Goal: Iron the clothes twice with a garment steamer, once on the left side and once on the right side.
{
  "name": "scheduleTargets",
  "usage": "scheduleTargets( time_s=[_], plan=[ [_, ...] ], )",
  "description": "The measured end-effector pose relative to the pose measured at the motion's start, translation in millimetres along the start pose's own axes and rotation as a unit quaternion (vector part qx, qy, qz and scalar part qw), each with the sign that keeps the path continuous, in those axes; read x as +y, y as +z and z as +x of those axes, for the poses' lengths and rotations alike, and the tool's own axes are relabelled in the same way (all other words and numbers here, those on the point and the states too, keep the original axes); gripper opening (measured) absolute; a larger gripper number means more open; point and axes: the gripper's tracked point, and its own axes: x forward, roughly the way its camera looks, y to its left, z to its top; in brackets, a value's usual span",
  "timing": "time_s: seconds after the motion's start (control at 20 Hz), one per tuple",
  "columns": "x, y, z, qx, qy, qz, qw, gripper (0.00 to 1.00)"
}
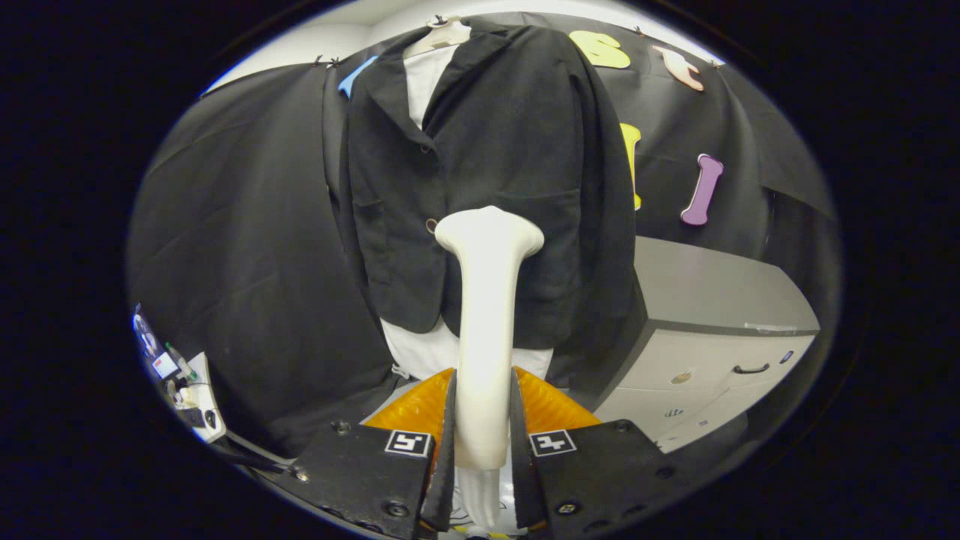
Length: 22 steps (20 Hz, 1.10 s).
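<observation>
The steamer (486, 315), a smooth cream wand with a flared head, stands mid-frame, clamped between the gripper's (484, 427) fingers; its lower end is cut off below. Its head overlaps the matte black jacket (502, 150), hung over a white shirt (424, 75). A grey cabinet (712, 315) sits lower right.

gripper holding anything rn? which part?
Yes: the gripper is shut on the garment steamer, both fingers pressing its handle near the lower end. The steamer's head points at the black jacket hanging ahead.
</observation>
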Motion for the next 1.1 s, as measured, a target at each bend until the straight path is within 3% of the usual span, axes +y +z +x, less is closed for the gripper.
scheduleTargets(
  time_s=[0.45,1.1],
  plan=[
    [4,-30,14,0.033,0.009,0.005,0.999,0.34],
    [26,8,-14,-0.01,0.024,0.0,1.0,0.34]
  ],
)
